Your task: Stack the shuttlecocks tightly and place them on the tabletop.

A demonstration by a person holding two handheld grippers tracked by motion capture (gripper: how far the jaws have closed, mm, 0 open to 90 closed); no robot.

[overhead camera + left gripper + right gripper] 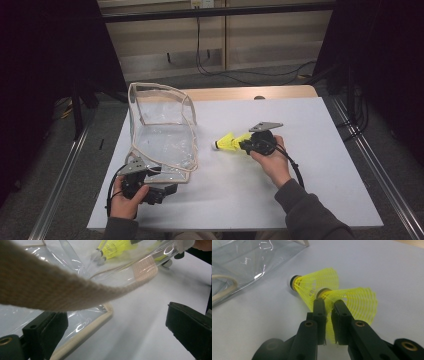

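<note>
Toward the table's (320,165) left edge, a clear plastic bag (162,131) with beige webbing trim is seen, its mouth turned to the near edge and its far end standing up toward the back. At the near left corner the left gripper (167,190) is held just at the bag's near rim. In the left gripper view its two jaws are spread wide, with nothing clamped between them; the beige strap (50,287) of the bag is draped across the top of that view, and the bag's trimmed edge (82,332) is seen lying on the white surface beside the left jaw.

Near the table's middle, just right of the bag and apart from it, two yellow shuttlecocks (231,141) are found, nested one inside the other, the white cork tip pointed at the bag. The right gripper (245,145) is held at their right side. In the right gripper view its jaws are closed on the mesh skirt of the rear shuttlecock (352,302), while the front shuttlecock (317,285) is seen ahead of the jaws.
</note>
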